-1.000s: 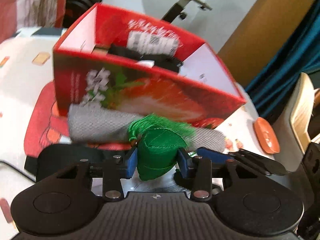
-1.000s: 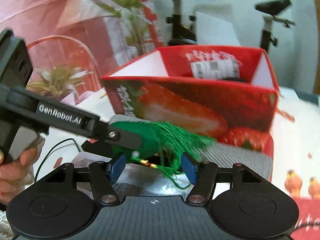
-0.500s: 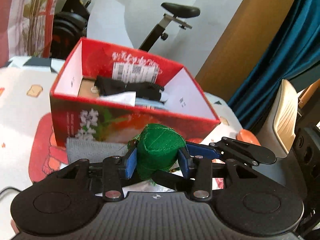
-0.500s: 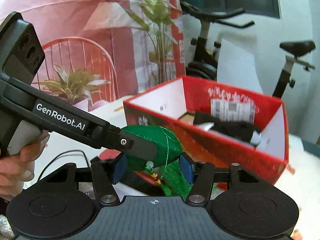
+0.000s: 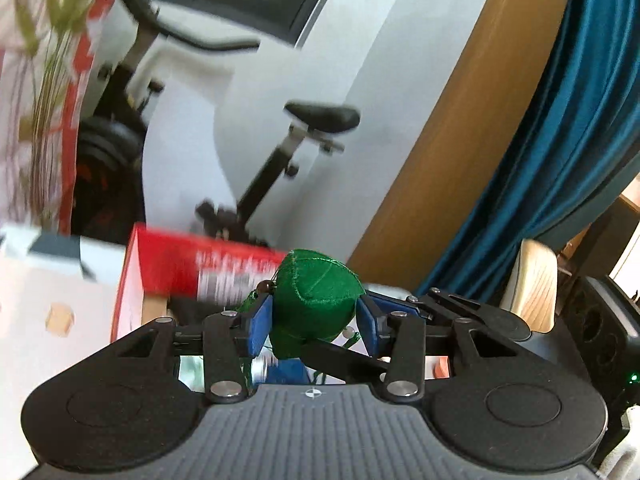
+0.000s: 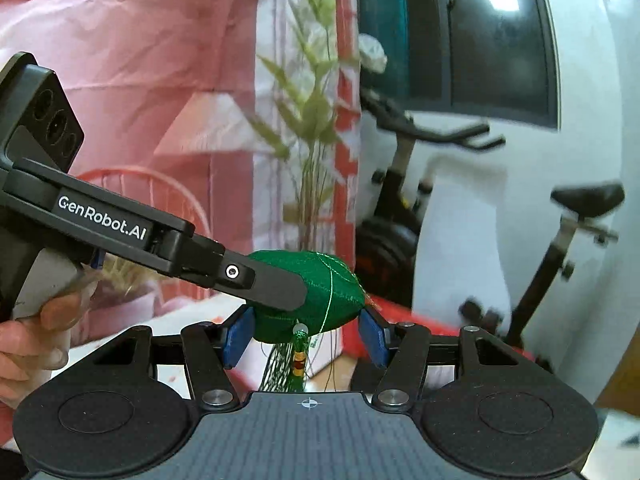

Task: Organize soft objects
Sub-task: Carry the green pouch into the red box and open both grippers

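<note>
Pinching a green stuffed pouch [image 5: 316, 300] between its blue pads [image 5: 260, 326], the left claw [image 5: 314, 326] holds it in the lower middle of the left wrist view, in front of the red box [image 5: 172, 268] that sits at middle left on the desk [image 5: 52, 292]. The pouch looks light and soft, a stitched fabric shell that dents under pressure, so it is best taken across its plump body; the tassel [image 6: 288, 368] and beads hanging below it look thin and likely to snag or slip. In the right wrist view the pouch [image 6: 336, 288] sits at lower centre between the right claw [image 6: 306, 338] pads; the left pad appears to touch it, the right pad [image 6: 372, 338] seems to stand just clear, so I cannot tell whether this claw grips. A finger of the left claw lies across the pouch from the left edge.
</note>
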### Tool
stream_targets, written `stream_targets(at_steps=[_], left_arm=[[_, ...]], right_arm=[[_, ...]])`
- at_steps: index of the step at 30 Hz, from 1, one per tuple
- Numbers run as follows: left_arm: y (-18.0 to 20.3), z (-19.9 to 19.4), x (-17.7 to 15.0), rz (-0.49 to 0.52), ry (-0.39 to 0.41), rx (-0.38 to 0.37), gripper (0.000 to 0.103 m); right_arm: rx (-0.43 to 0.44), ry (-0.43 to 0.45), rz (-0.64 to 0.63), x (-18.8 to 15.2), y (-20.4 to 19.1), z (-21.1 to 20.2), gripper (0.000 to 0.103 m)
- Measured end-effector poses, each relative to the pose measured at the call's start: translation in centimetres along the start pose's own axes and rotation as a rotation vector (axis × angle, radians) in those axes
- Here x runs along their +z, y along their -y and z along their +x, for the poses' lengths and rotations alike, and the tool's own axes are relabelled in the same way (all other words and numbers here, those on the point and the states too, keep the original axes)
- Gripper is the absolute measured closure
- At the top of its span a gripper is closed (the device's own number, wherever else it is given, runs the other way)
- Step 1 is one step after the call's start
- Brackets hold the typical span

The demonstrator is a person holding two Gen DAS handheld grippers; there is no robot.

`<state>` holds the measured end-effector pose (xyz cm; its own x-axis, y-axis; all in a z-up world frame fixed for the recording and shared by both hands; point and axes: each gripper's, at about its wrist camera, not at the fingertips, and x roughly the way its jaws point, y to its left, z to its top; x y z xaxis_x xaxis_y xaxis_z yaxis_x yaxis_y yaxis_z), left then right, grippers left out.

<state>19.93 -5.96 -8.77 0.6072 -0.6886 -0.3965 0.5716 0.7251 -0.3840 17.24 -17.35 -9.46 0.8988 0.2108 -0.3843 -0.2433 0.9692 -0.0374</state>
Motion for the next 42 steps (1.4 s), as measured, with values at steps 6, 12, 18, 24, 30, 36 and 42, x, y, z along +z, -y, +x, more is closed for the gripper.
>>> stream_targets(at_steps=[6, 12, 18, 24, 30, 36, 42], left_arm=[[-0.4, 0.3, 3.0, 0.013, 0.075, -0.029, 0.055], [-2.6, 2.0, 4.1, -0.016, 0.08, -0.031, 0.05], [-5.8, 4.9, 3.2, -0.075, 0.011, 0.001, 0.05], [-9.4, 7.5, 2.1, -0.157, -0.065, 0.022, 0.05], [-10.9, 9.0, 1.7, -0.18, -0.094, 0.059, 0.05], [-11.3, 9.8, 1.7, -0.169, -0.099, 0.088, 0.05], [-10.8, 9.0, 1.9, -0.12, -0.078, 0.14, 0.049]], right_arm=[[-0.012, 0.043, -0.048, 3.6, 1.5, 1.8, 0.048], [-0.011, 0.029, -0.073, 4.6, 2.1, 5.3, 0.048], [0.0, -0.067, -0.08, 3.4, 2.4, 9.7, 0.048], [0.014, -0.173, -0.091, 1.2, 2.6, 14.0, 0.048], [0.02, -0.23, -0.071, 0.1, 2.9, 16.7, 0.048], [-0.02, -0.247, -0.062, -0.6, 2.9, 17.7, 0.049], [-0.106, -0.244, 0.014, -1.0, 4.7, 16.7, 0.048]])
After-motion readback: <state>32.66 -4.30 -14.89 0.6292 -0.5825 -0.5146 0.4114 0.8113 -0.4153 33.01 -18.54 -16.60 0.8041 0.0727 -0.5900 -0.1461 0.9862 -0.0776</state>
